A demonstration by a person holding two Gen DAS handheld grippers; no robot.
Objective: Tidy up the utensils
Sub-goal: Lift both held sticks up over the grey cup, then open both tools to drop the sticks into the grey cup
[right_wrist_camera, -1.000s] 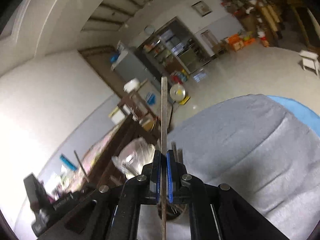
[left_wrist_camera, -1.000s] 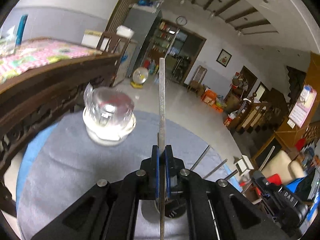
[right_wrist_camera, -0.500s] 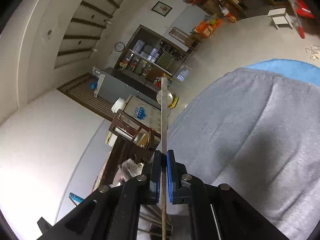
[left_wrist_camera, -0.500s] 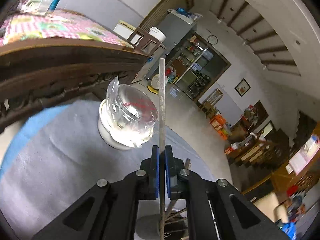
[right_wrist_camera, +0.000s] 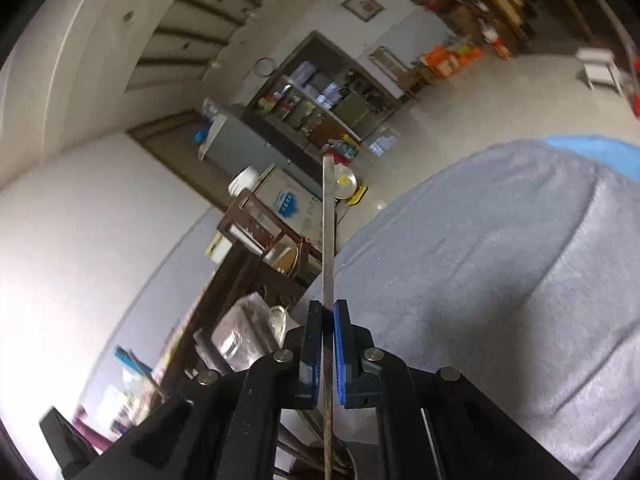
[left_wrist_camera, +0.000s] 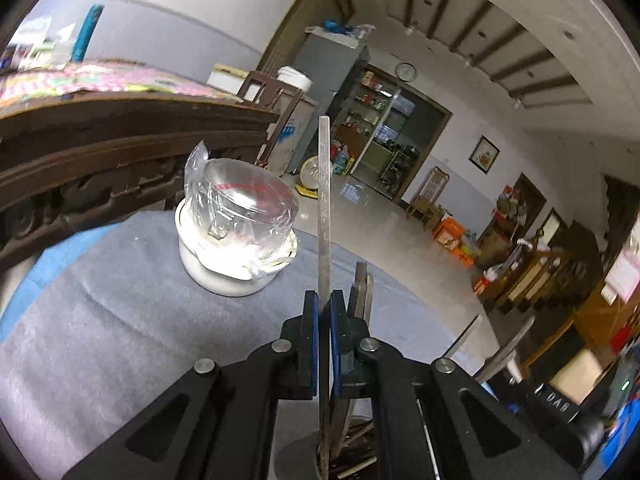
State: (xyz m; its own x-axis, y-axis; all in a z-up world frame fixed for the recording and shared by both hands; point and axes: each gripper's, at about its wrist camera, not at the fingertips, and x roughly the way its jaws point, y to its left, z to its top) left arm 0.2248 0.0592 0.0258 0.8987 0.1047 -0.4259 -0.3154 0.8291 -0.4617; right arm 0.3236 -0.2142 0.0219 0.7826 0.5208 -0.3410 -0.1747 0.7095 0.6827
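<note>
My left gripper (left_wrist_camera: pixel 324 300) is shut on a flat metal utensil handle (left_wrist_camera: pixel 323 184) that stands upright between the jaws. Its lower end reaches into a round holder (left_wrist_camera: pixel 316 456) below the gripper, where other utensil handles (left_wrist_camera: pixel 362 288) stand. My right gripper (right_wrist_camera: pixel 327 312) is shut on a second flat metal utensil handle (right_wrist_camera: pixel 328 224), also upright, with its lower end in a dark holder (right_wrist_camera: pixel 340 464) among several other utensils.
A plastic-wrapped glass cup on a white dish (left_wrist_camera: pixel 236 232) stands on the grey cloth (left_wrist_camera: pixel 100 300) to the left; it also shows in the right wrist view (right_wrist_camera: pixel 244 332). A dark carved wooden table (left_wrist_camera: pixel 100 140) rises behind. The other gripper's body (left_wrist_camera: pixel 560 404) is at right.
Both views have swung and tilted while each gripper kept its utensil. The left view now shows more utensil handles beside the jaws; the cup has shifted slightly toward centre.
</note>
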